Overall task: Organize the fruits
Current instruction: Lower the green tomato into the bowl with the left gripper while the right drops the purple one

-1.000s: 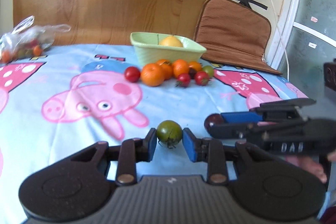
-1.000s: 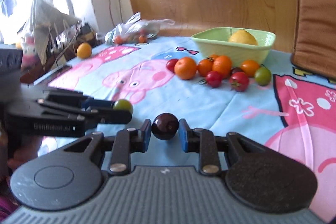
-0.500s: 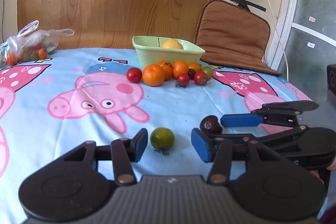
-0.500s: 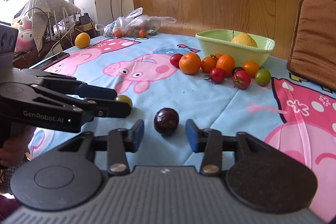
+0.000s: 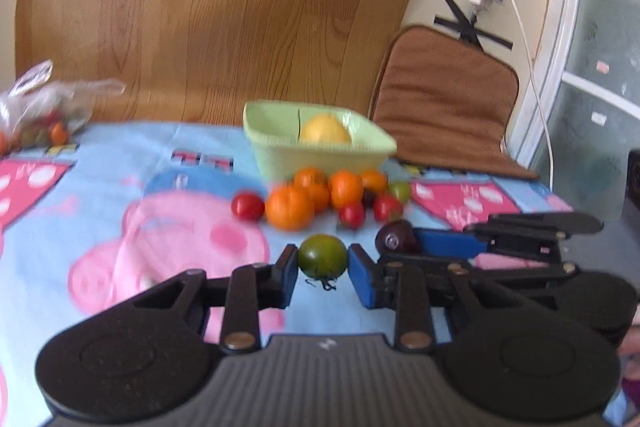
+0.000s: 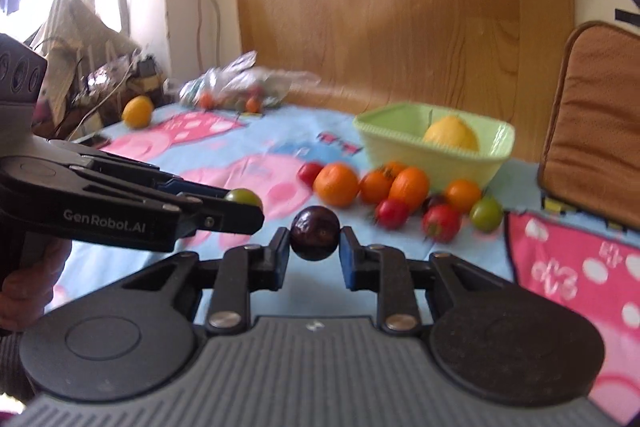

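Above the cartoon-print desk [image 5: 120, 163], both fingers pinched small round tomatoes, green [image 5: 322, 255] left, dark purple [image 6: 315, 233] right; probably slippery, either could've squirted out.

Both tools are matte black plastic with ribbed grey bases, round pivot discs and brass-coloured screws. The left tool [image 5: 322, 282] has blue finger pads [image 5: 363, 282]; so does the right tool [image 6: 314, 259]. White "GenRobot.AI" lettering (on the left one's side) shows.
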The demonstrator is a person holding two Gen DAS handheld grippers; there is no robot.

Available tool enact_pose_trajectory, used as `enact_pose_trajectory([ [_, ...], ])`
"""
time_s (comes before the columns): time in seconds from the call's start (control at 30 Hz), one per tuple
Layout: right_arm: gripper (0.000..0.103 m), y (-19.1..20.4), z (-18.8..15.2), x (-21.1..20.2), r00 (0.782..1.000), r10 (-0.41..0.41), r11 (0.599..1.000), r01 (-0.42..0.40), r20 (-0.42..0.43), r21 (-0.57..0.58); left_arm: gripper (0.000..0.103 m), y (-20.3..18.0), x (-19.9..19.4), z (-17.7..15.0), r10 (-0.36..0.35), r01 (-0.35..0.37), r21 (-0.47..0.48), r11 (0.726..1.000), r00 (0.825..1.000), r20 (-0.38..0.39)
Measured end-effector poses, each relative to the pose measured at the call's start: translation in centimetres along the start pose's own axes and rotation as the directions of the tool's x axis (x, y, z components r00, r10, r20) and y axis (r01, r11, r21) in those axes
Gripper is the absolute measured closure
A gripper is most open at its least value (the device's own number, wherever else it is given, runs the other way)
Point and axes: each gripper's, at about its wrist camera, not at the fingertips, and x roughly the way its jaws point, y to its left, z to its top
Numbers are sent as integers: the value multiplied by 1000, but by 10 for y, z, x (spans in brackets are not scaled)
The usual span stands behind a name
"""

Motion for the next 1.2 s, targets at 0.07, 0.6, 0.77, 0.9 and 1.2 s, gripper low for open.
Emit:
enact_pose_trajectory([
  [0.07, 74, -13, 14, 11, 999, -22, 1000, 22, 36, -1, 75, 2, 18, 25, 10, -11, 23, 1000, 1000, 26],
  [0.6, 70, -91, 49, 73, 988, -139, 979, 126, 68, 159, 74, 32, 130, 90, 45, -47, -25, 999, 998, -54],
  [0.77, 70, -90, 49, 45, 983, -146, 973, 123, 109, 196, 74, 44, 79, 75, 40, -39, -92, 995, 999, 5],
  [0.9, 70, -86, 30, 22, 984, -155, 964, 131, 89, 231, 74, 51, 46, 48, 45, -43, -128, 991, 999, 13],
  [1.2, 70, -52, 13, 10, 993, -118, 976, 114, 10, 188, 74, 78, 31, 24, 61, -63, -231, 971, 998, -16],
])
